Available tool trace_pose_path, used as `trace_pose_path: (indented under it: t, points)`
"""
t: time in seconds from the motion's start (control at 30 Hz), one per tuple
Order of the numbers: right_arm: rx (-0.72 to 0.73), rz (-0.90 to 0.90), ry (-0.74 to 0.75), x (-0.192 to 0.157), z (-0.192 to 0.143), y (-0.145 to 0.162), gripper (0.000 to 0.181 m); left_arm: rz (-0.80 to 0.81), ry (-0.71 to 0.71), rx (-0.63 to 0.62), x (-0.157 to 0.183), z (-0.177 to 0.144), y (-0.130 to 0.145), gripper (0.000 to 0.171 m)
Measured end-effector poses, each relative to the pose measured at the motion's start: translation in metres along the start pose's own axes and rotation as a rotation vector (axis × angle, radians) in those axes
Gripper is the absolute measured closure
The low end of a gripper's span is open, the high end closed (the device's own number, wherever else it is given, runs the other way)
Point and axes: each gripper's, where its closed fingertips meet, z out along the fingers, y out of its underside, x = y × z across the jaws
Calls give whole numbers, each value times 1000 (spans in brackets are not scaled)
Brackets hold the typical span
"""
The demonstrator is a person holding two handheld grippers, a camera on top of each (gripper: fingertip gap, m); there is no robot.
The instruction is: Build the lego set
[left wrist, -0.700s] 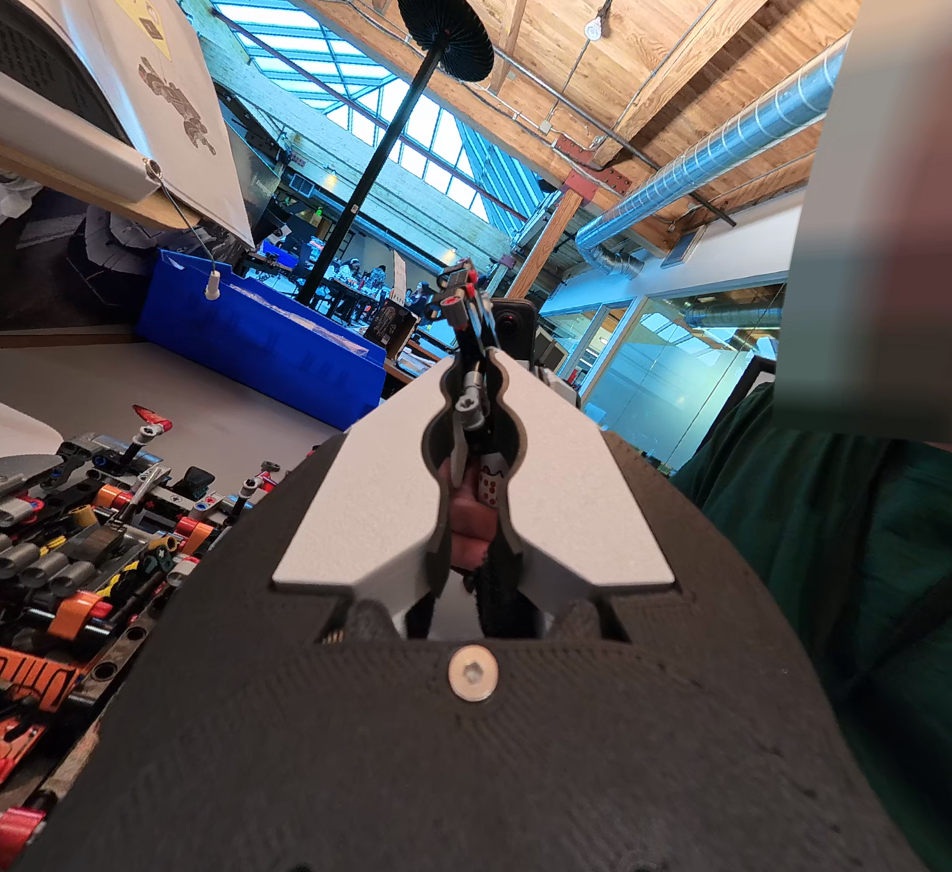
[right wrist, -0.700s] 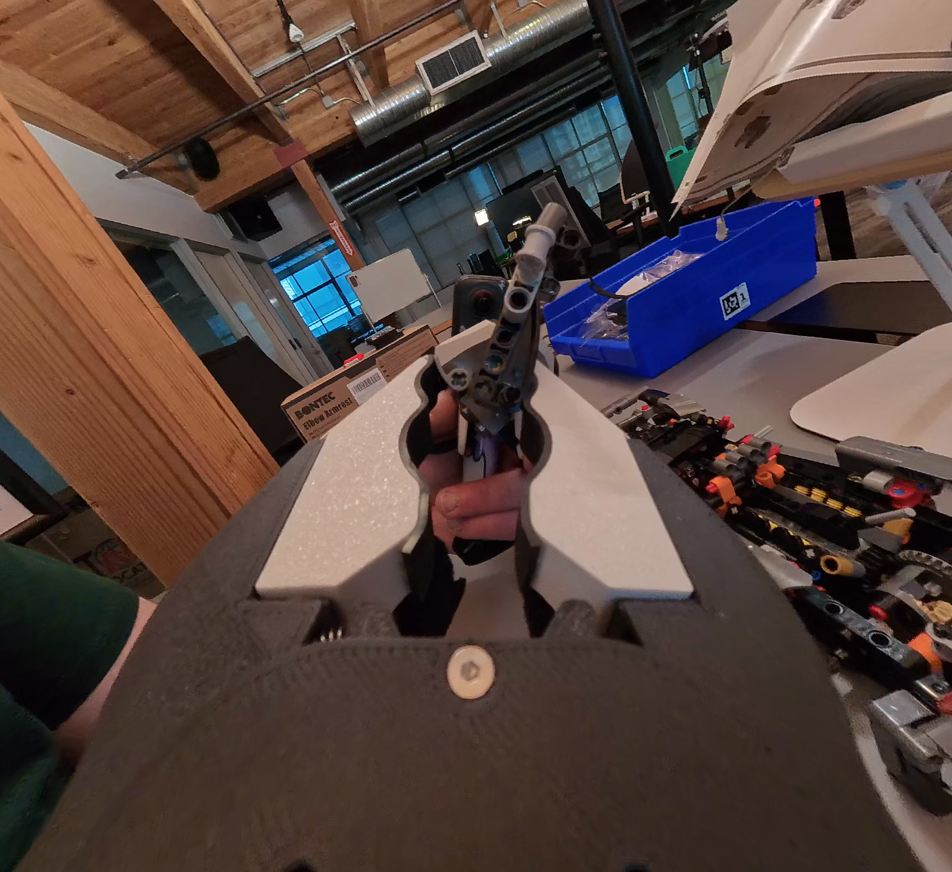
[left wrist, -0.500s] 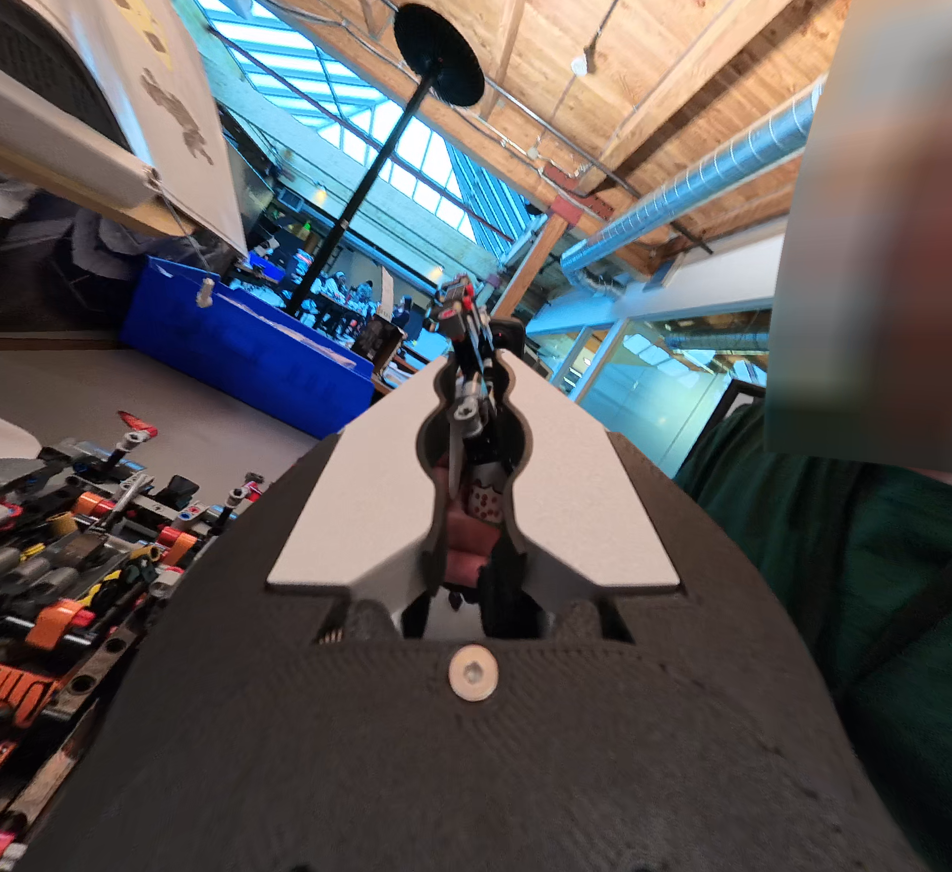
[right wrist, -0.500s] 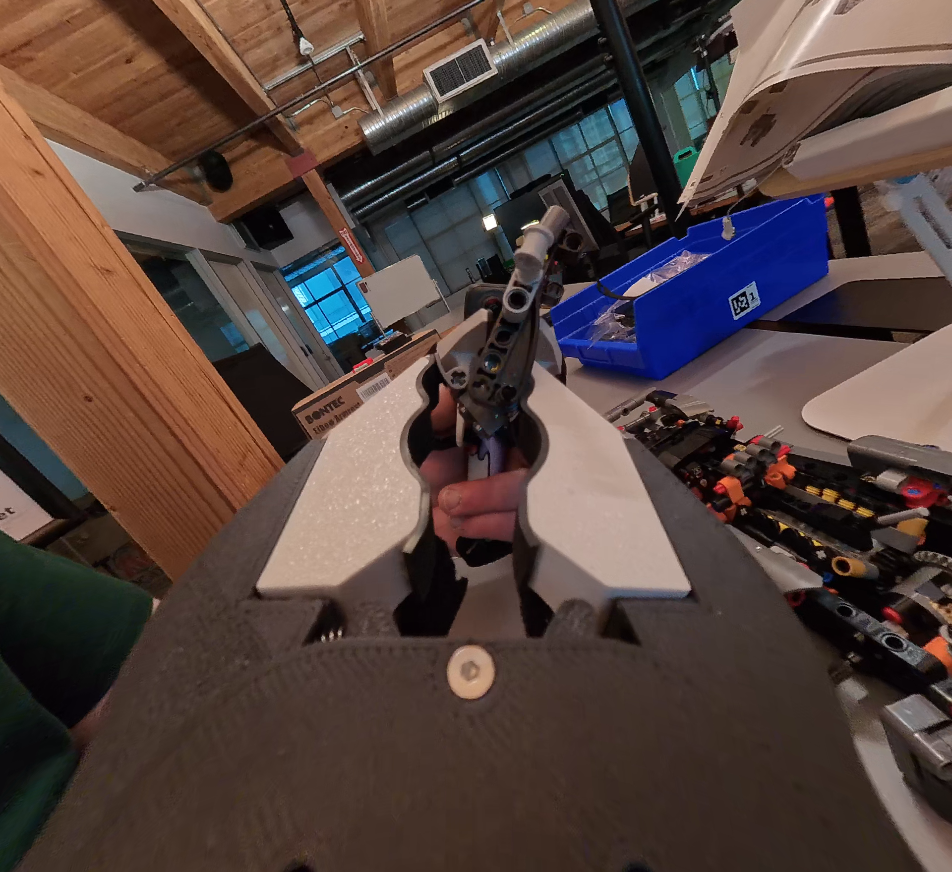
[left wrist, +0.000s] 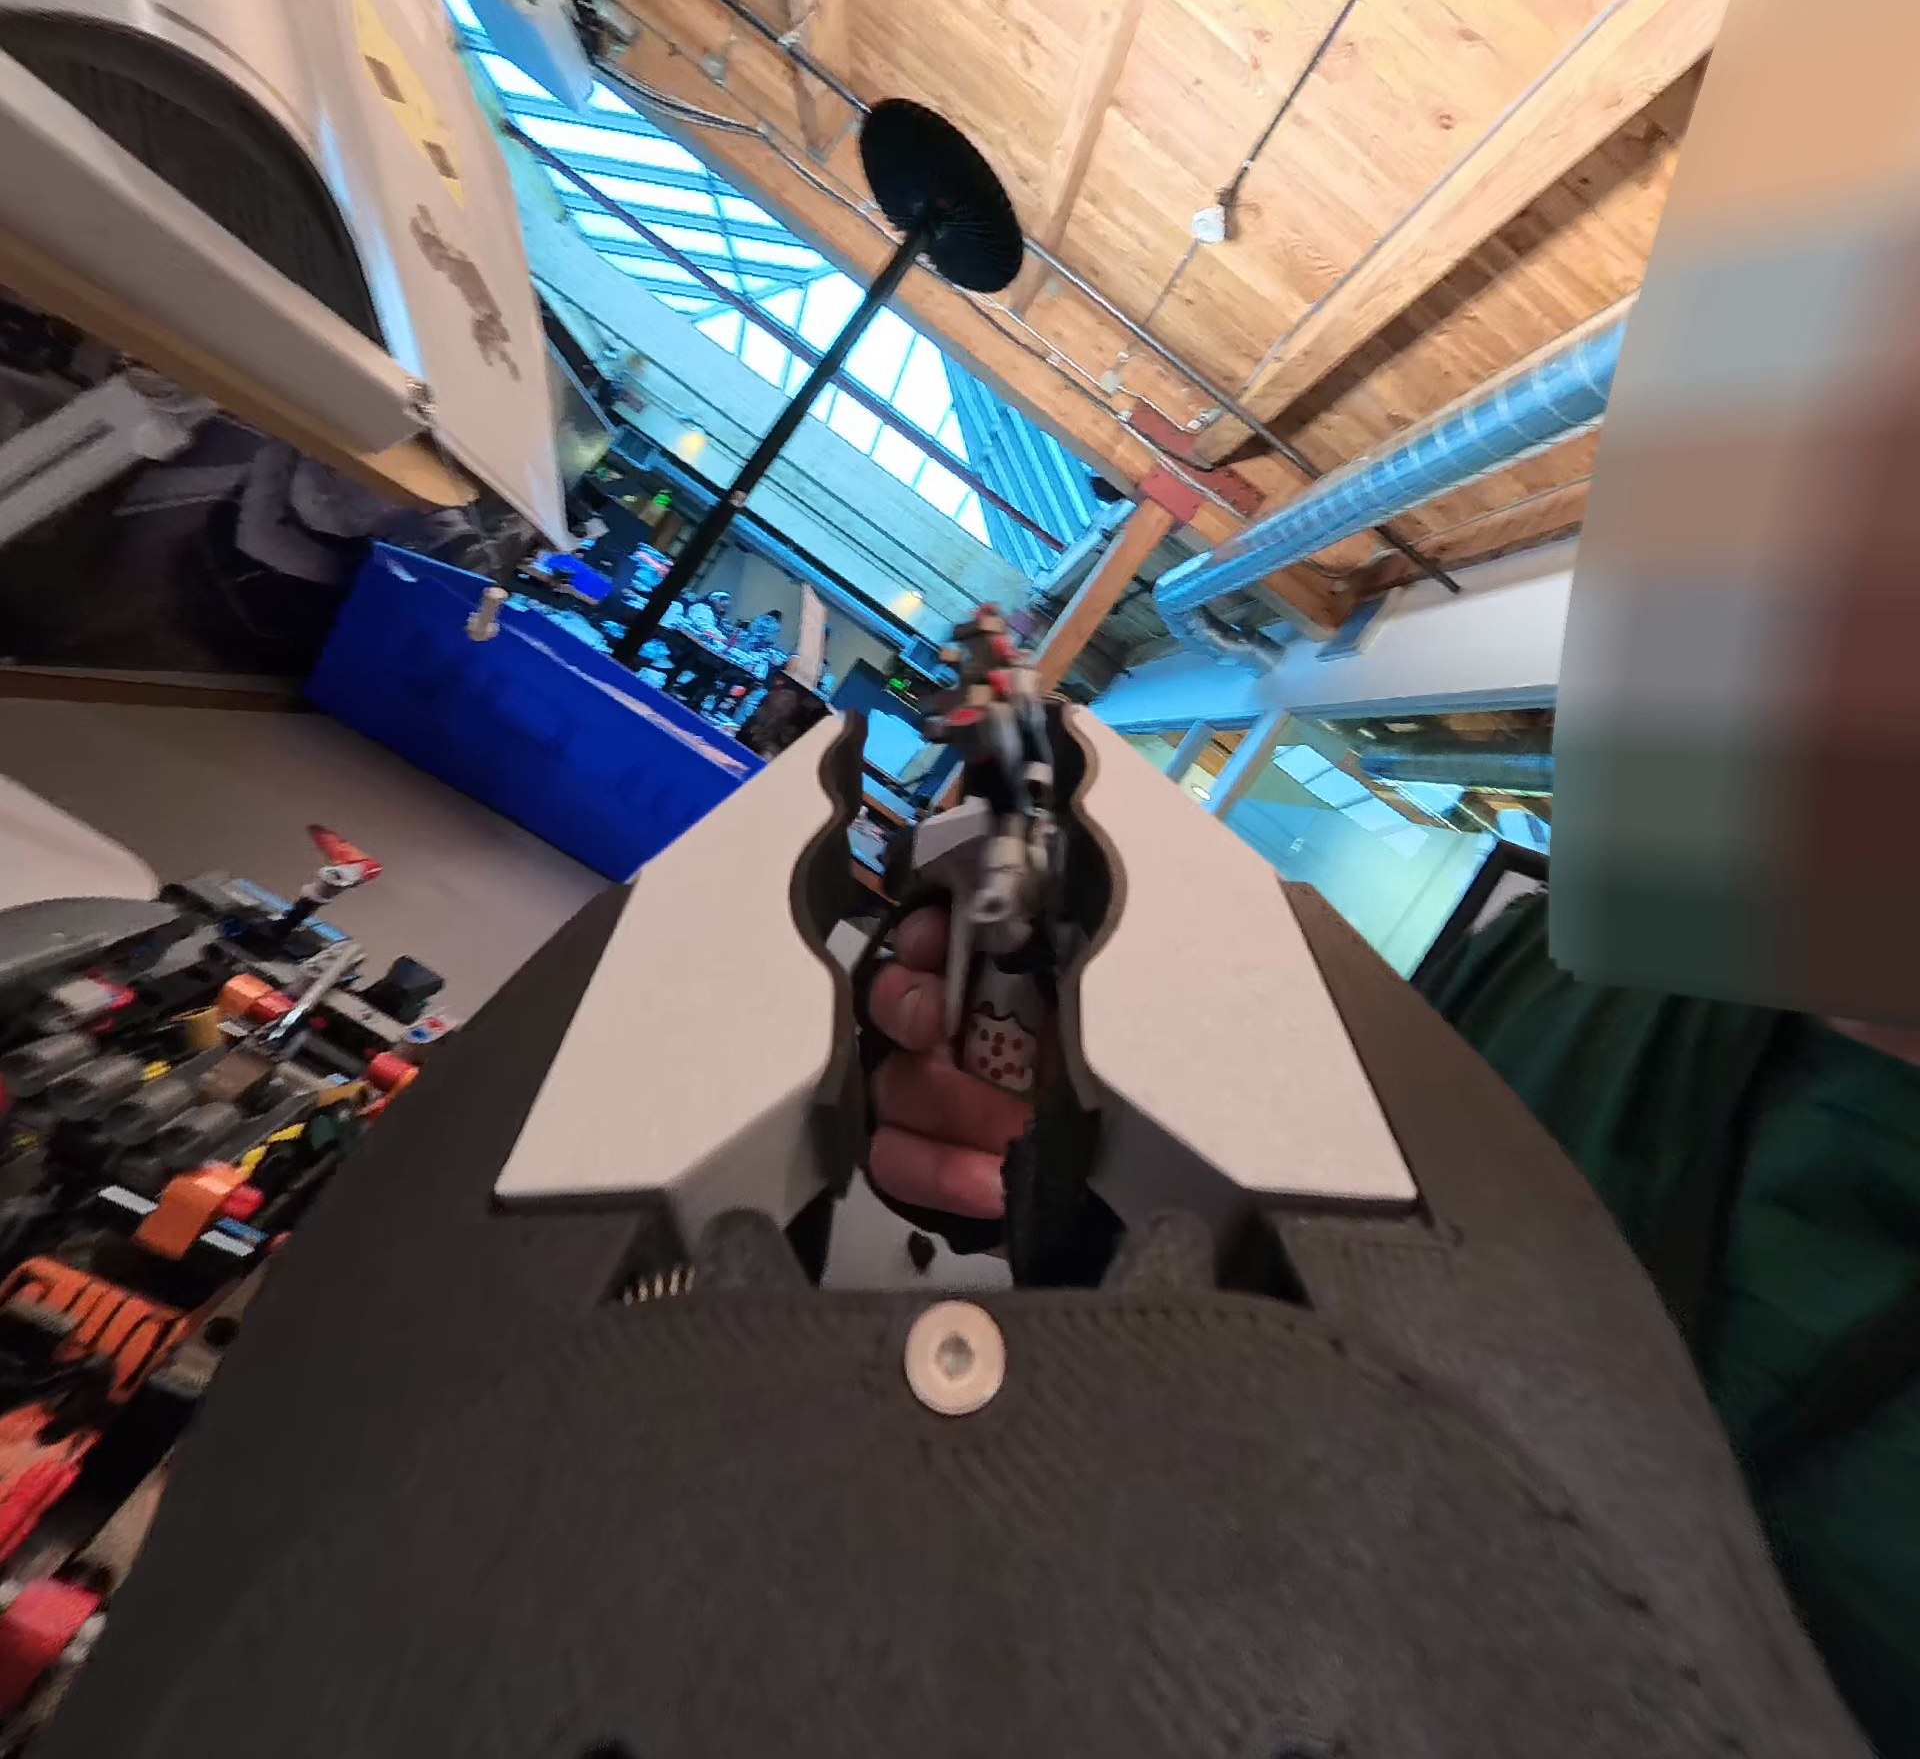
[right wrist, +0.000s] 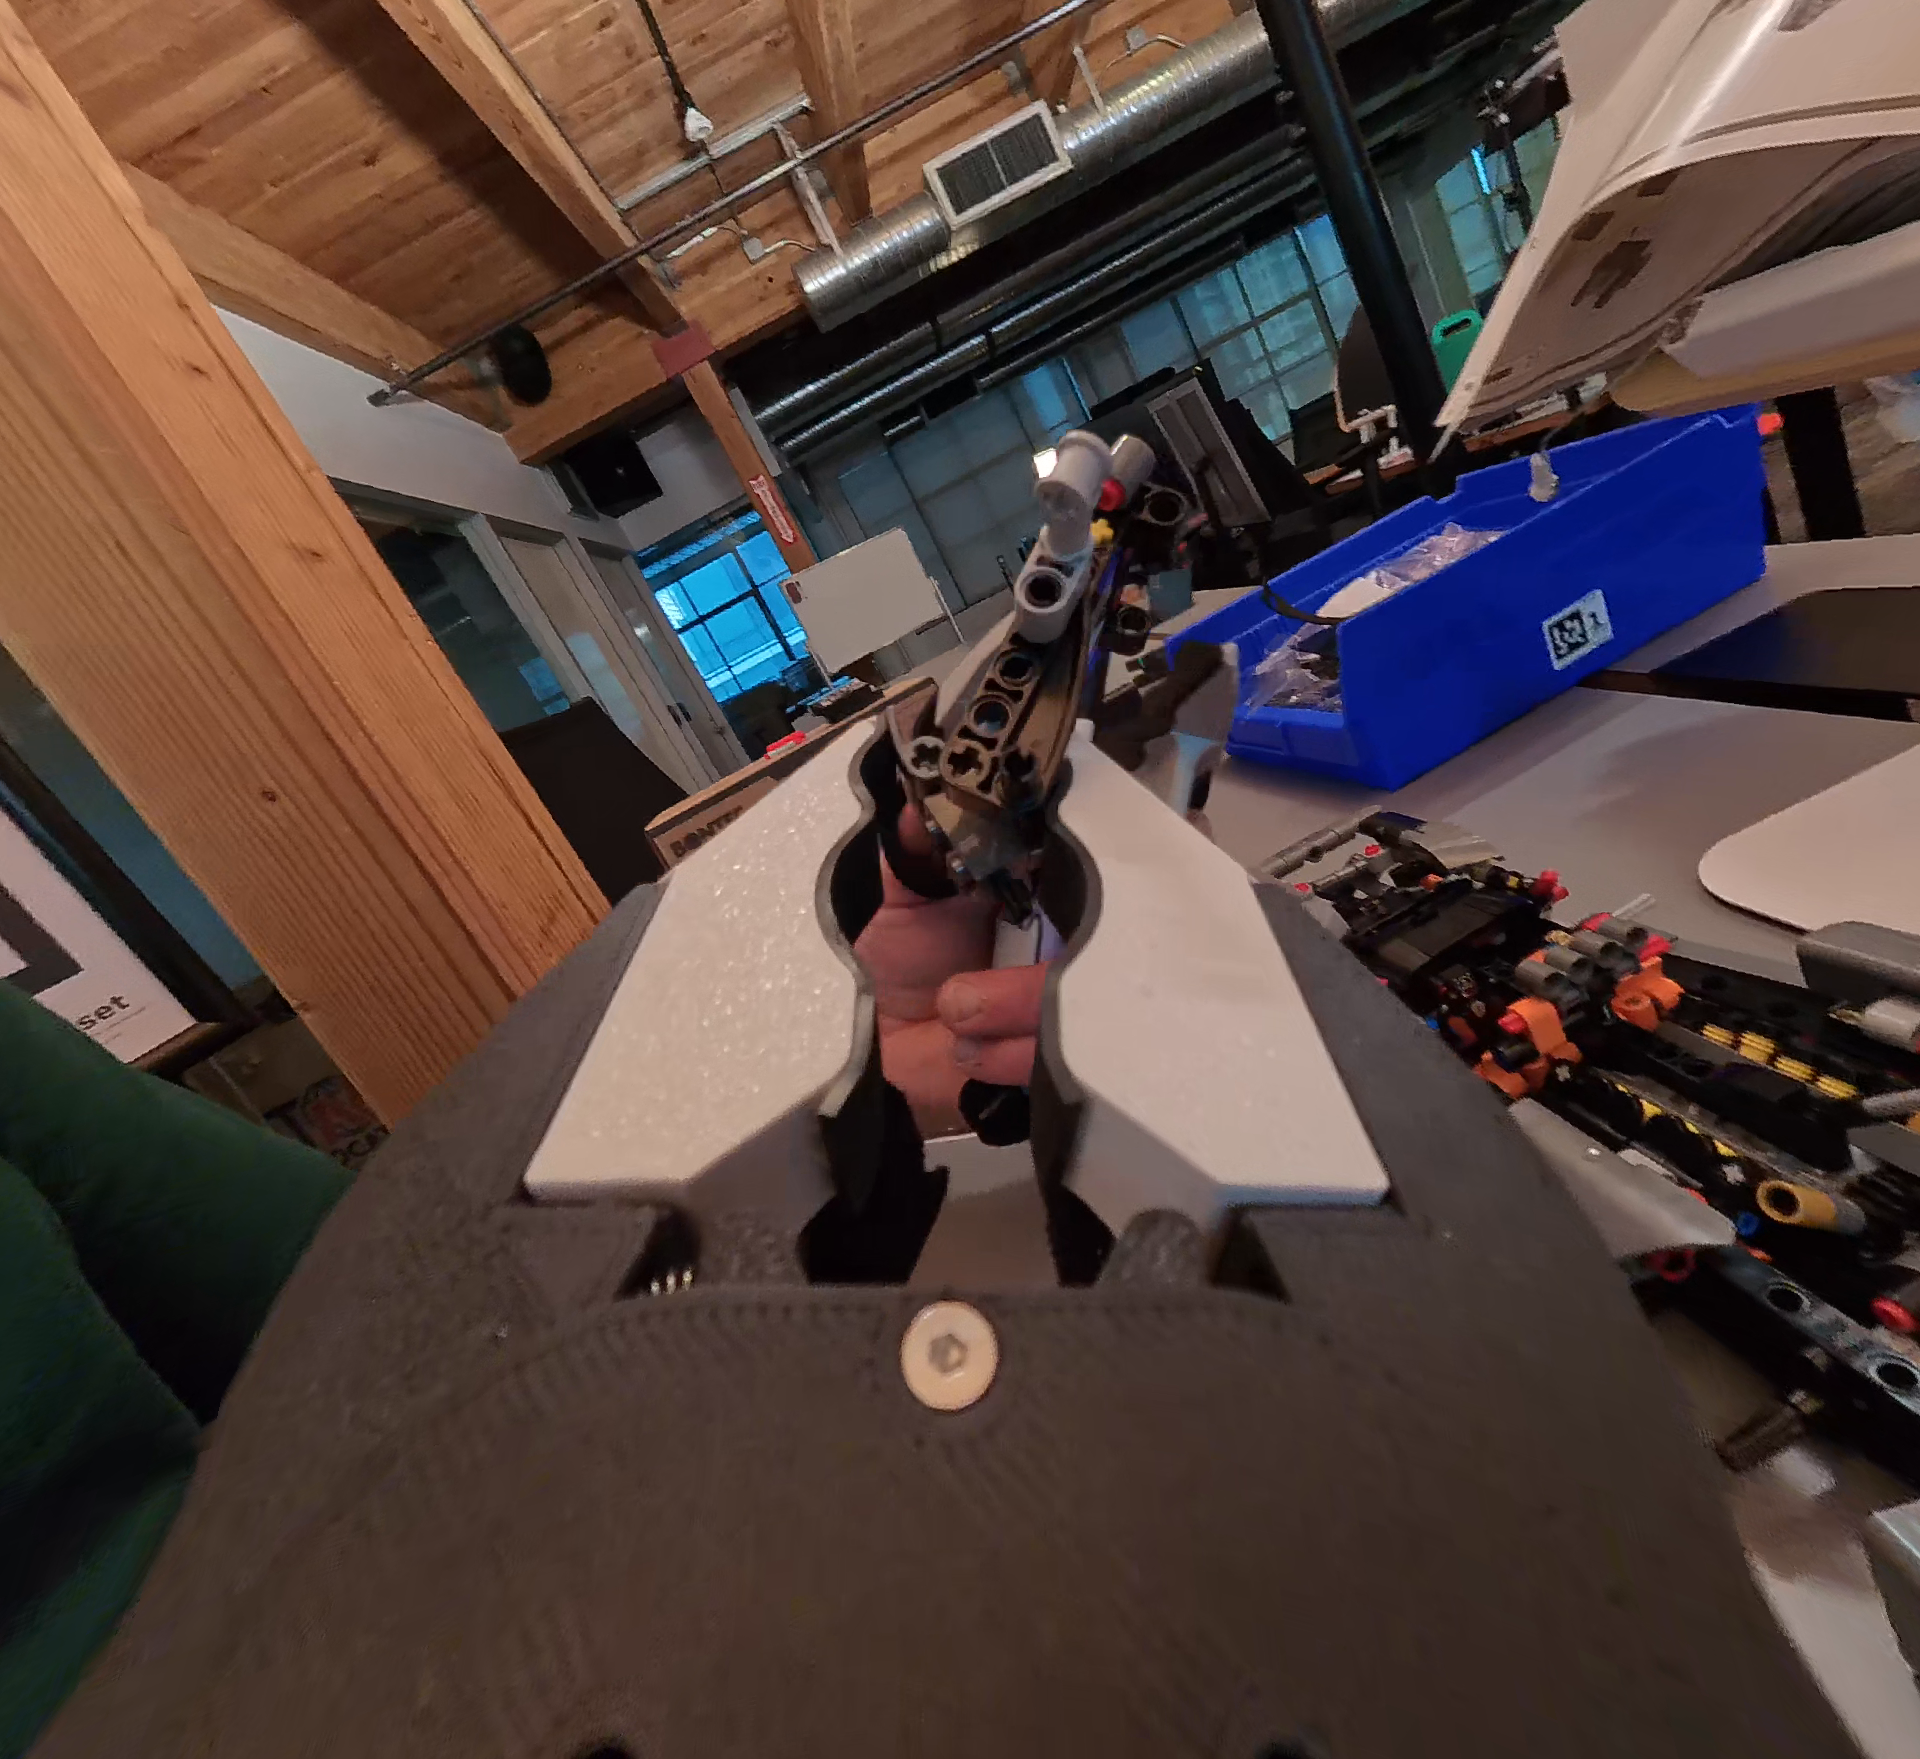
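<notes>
- Black-and-grey lego sub-assembly [right wrist: 1039,597] up in the air above the desk [right wrist: 1558,784], upright and tilted a bit, grey pin connectors at the top.
- Right hand-held gripper [right wrist: 975,738]: nearly closed, clamps the lower black beam of the sub-assembly between both fingertips.
- Left hand-held gripper [left wrist: 961,722]: fingers spread apart with a clear gap, grips nothing. From the left wrist view, sub-assembly [left wrist: 1003,836] sits toward the right finger; cannot tell if touching it.
- From the right wrist view, shows one grey finger of the left hand-held gripper just beyond and to the right of the piece, apart from it.
- Person's hand [right wrist: 935,1013] visible through the gap behind the piece; green sleeve [right wrist: 125,1242] at lower left.
- Large lego model [right wrist: 1558,1013] lies on the desk, black with orange, red and yellow parts; same model [left wrist: 208,1065] blurred at lower left in the left wrist view.
- Blue bin [right wrist: 1507,660] farther back on the desk, clear bags inside.
- Open instruction booklet [right wrist: 1714,99] propped on a stand above the bin.
- Thick wooden post [right wrist: 208,670] on the left.
</notes>
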Motion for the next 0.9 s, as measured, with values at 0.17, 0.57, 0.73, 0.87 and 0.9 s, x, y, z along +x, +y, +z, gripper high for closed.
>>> trace_pose_path:
  t: [0.17, 0.57, 0.73, 0.87, 0.9]
  points:
    - [-21, -2, -30, -6, 3, 3, 158, 3, 45, -19, 7, 2, 3, 130]
    - [-172, 30, 30, 13, 10, 33, 139, 118, 30, -101, 14, 7, 16, 163]
    - [-172, -37, -14, 0, 4, 15, 140, 147, 60, -94, 29, 2, 7, 163]
    - [-160, -79, -72, -15, -4, -6, 144, 121, 65, -96, 33, -2, 3, 163]
    - [-173, -111, -56, -15, -4, -7, 146, 126, 63, -110, 34, -1, 4, 163]
